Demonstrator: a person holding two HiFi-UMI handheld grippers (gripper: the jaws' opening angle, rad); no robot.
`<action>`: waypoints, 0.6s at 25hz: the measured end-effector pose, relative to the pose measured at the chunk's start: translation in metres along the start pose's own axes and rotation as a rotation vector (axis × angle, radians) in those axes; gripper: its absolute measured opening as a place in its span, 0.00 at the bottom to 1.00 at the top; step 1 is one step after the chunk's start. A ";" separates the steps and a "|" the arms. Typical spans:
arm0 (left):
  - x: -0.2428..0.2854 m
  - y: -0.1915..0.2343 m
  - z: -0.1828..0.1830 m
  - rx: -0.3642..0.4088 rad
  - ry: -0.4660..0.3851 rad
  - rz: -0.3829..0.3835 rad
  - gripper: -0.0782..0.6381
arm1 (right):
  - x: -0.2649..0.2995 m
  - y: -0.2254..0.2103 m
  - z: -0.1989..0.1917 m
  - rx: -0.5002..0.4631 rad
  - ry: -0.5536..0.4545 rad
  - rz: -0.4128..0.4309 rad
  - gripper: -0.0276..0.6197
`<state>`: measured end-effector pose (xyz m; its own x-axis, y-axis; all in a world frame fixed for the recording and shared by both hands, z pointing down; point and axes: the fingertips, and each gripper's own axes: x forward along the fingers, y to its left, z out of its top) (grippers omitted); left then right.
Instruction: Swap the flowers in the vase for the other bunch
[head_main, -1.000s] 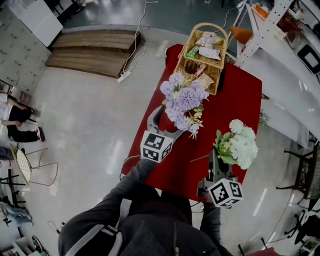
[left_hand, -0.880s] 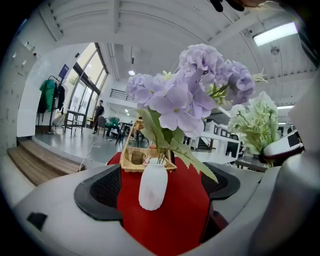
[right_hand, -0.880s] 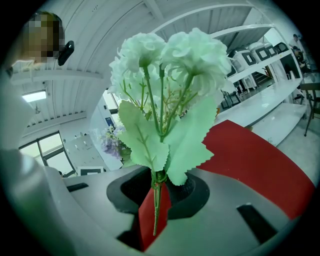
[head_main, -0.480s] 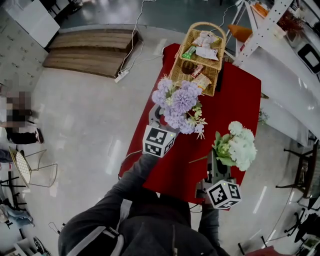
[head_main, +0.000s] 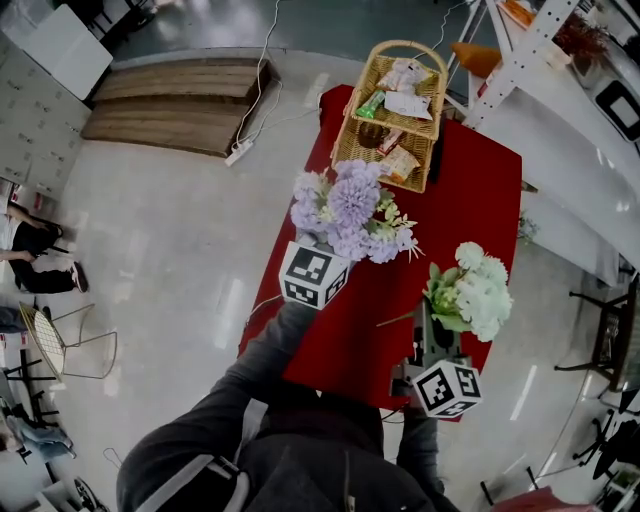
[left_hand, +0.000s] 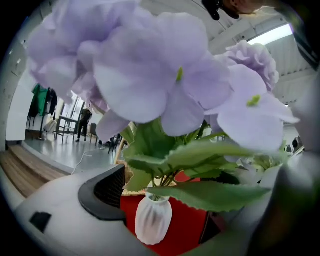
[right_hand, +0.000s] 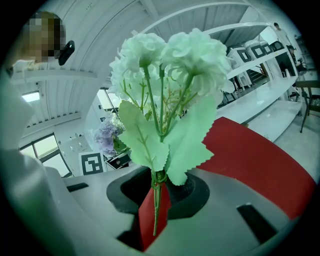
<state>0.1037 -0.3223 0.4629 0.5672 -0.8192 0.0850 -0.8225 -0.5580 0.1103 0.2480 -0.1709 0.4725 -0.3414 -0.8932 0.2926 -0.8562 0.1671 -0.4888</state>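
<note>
A bunch of purple flowers (head_main: 350, 205) stands up out of my left gripper (head_main: 322, 245), over the left half of the red table (head_main: 470, 200). In the left gripper view the blooms (left_hand: 150, 75) fill the frame and the leaves span the jaws. The stems run down to the mouth of a small white ribbed vase (left_hand: 153, 222) on the red cloth. My left gripper (left_hand: 167, 200) is shut on this bunch. My right gripper (head_main: 432, 330) holds a white-green bunch (head_main: 475, 295) upright near the table's front right. Its stems (right_hand: 156, 200) are pinched between the pads.
A wicker basket (head_main: 395, 110) with snack packets sits at the table's far end. White shelving (head_main: 560, 90) runs along the right. A wooden platform (head_main: 180, 100) lies on the floor at the far left, and a wire chair (head_main: 60, 335) and a seated person (head_main: 30, 245) are at the left edge.
My left gripper has carried the purple bunch leftward and a little up, away from the table's middle. The right gripper and the white-green bunch have stayed where they were.
</note>
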 end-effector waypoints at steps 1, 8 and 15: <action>0.000 -0.001 0.001 0.002 0.000 -0.007 0.78 | 0.001 0.000 0.000 0.002 0.000 0.000 0.16; 0.000 -0.005 -0.005 0.036 0.030 -0.016 0.41 | 0.002 0.001 0.002 -0.003 -0.001 -0.001 0.16; 0.000 -0.004 -0.008 0.050 0.040 -0.001 0.24 | 0.002 -0.001 0.001 -0.007 0.002 -0.002 0.16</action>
<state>0.1076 -0.3190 0.4703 0.5686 -0.8131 0.1246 -0.8224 -0.5657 0.0611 0.2484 -0.1728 0.4730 -0.3403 -0.8927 0.2954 -0.8596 0.1680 -0.4826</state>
